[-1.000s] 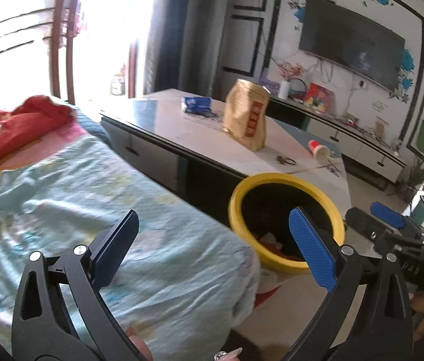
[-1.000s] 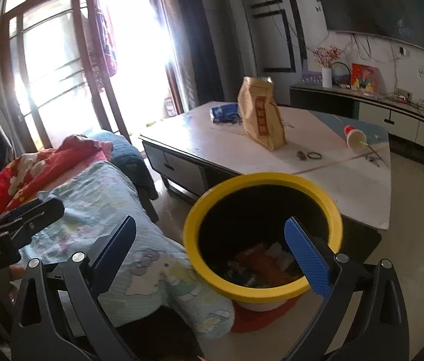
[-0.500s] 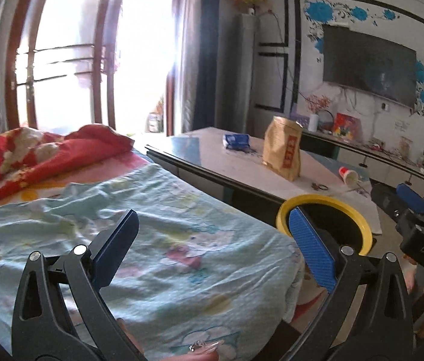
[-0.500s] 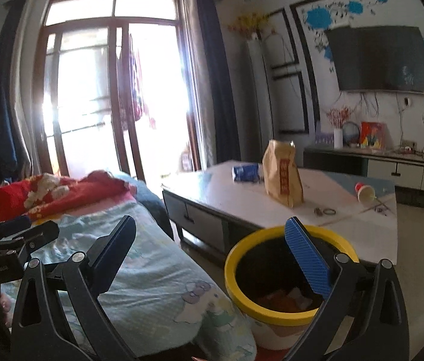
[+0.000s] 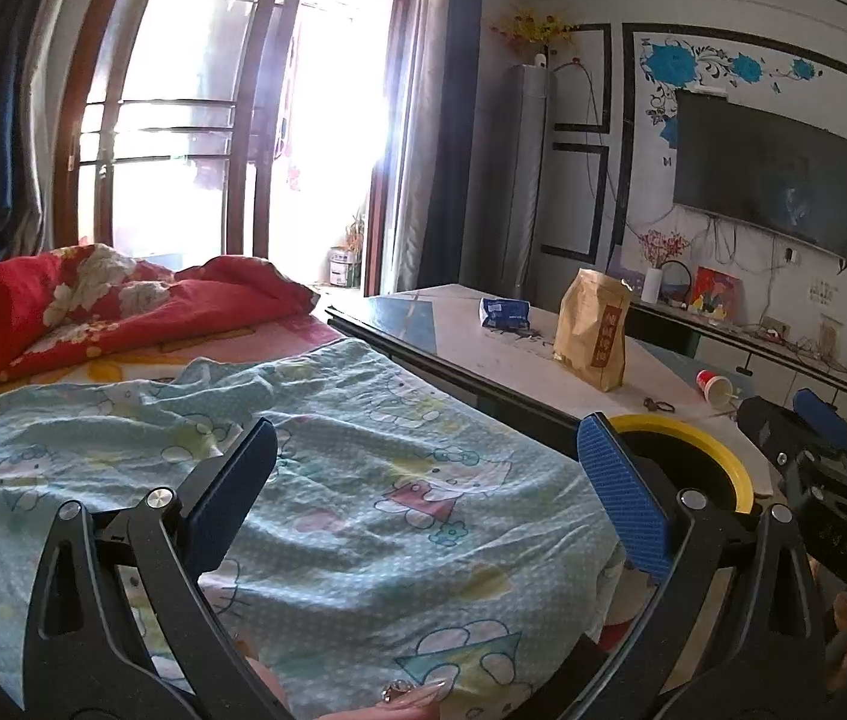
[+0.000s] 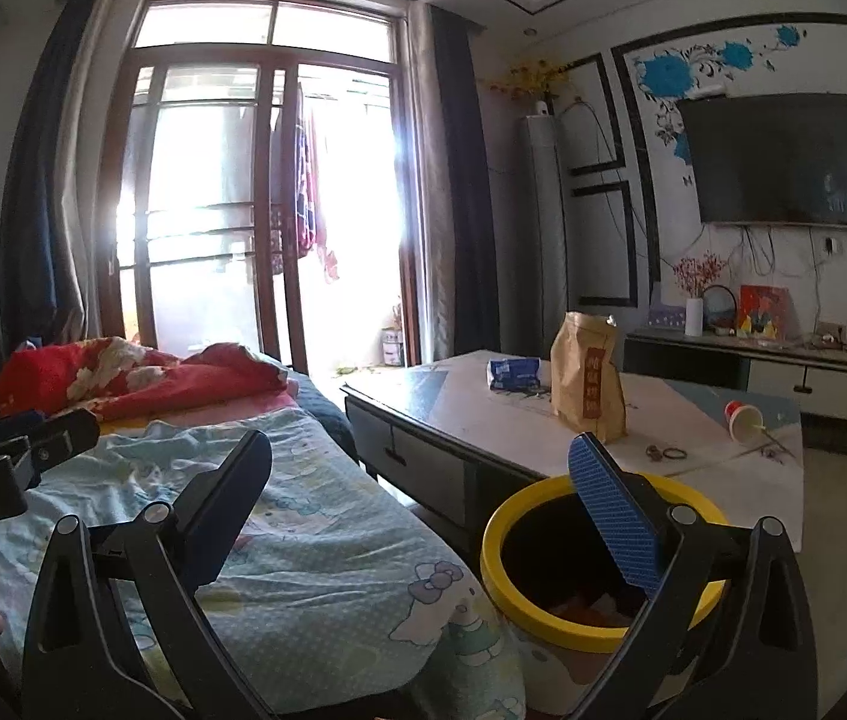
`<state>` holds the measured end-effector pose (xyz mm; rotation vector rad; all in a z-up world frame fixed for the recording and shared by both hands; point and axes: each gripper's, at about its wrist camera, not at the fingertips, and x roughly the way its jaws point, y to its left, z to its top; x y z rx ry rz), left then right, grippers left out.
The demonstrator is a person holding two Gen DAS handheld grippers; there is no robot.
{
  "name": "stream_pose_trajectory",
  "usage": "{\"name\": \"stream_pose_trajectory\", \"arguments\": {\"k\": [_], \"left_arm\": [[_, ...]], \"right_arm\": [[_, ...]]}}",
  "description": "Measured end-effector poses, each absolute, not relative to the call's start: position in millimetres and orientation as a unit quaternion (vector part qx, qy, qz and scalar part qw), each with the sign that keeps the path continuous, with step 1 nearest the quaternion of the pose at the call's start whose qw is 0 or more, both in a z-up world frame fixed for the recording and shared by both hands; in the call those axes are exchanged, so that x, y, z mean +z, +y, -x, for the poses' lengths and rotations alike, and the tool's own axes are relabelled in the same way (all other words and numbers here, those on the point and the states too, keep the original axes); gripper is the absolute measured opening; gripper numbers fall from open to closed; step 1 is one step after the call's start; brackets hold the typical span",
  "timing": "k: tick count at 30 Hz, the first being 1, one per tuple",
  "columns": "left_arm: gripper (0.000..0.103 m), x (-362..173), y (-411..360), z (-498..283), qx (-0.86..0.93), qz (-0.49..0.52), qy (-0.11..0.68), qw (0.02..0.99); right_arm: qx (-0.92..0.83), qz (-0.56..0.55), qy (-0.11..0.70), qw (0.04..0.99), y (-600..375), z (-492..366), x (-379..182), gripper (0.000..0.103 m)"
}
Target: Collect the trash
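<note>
L claw [image 5: 426, 489]: jaws spread wide, nothing between them; hovers over a light-blue cartoon-print blanket [image 5: 363, 480] on the bed. R claw [image 6: 420, 495]: likewise wide apart and empty, held above the bed edge w/ its blue-padded finger [image 6: 615, 516] in front of the bin mouth.

Trash bin [image 6: 597, 618]: yellow rim, dark interior, on the floor between bed and table; some red and pale scraps visible at the bottom in R view. In L view only part of its rim shows, behind the L claw's right finger.

Table [image 6: 483, 414]: low, white top w/ dark edge, drawers on the front. On it: brown paper bag [image 6: 588, 384] upright near the middle; blue-white packet [image 6: 513, 373] lying flat just left of the bag; red-white paper cup [image 6: 744, 419] tipped on its side toward the far right, w/ a straw; small dark rings [image 6: 666, 453] between bag and cup.

Bed also carries a red floral quilt [image 5: 105, 306], bunched at the far end. Background: TV [image 6: 783, 159] on wall w/ blue flower decals, glass balcony door [image 6: 267, 210] brightly backlit. Each claw appears at the edge of the other's view.
</note>
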<state>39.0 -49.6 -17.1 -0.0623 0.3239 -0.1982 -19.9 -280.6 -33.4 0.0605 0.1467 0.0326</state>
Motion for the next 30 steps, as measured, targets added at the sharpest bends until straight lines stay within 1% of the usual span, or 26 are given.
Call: {"name": "stream_pose_trajectory", "arguments": {"k": [30], "left_arm": [[0.092, -21.8, -57.4, -36.6, -0.097, 0.029, 0.166, 0.981]], "right_arm": [[0.011, -0.040, 0.075, 0.996, -280.7, 22.0, -35.3, 0.097]]}}
